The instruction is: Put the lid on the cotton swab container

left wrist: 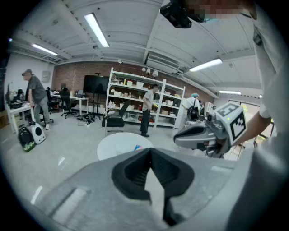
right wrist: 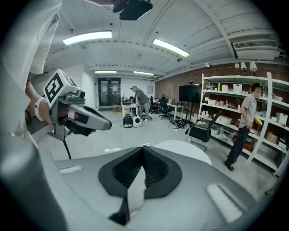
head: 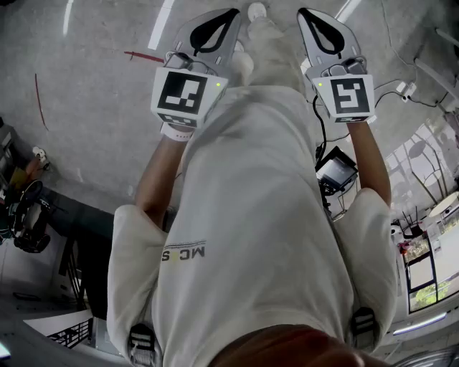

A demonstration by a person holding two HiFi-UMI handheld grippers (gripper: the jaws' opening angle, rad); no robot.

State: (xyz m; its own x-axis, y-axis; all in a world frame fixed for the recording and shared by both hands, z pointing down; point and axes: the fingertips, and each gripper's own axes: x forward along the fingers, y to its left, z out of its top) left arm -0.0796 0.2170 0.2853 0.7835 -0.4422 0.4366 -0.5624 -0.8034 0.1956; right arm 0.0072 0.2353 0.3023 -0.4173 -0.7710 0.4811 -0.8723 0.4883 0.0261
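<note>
Two smooth grey shells with ribbed black pads: left tongs (left wrist: 150, 152) and right tongs (right wrist: 143, 149), both pressed together, empty; round white worktop (left wrist: 118, 145) at 11 o'clock.

"Where did the head camera look?"

"Steeply down the person (head: 251, 215) to the floor (head: 93, 93); left claw (head: 222, 21) and right claw (head: 315, 21) filled the frame's top."

"And the claw cameras?"

"Each sat close behind its jaws, facing level across the room. Both shared the round table (left wrist: 117, 144) and shelves (left wrist: 131, 97)."
</note>
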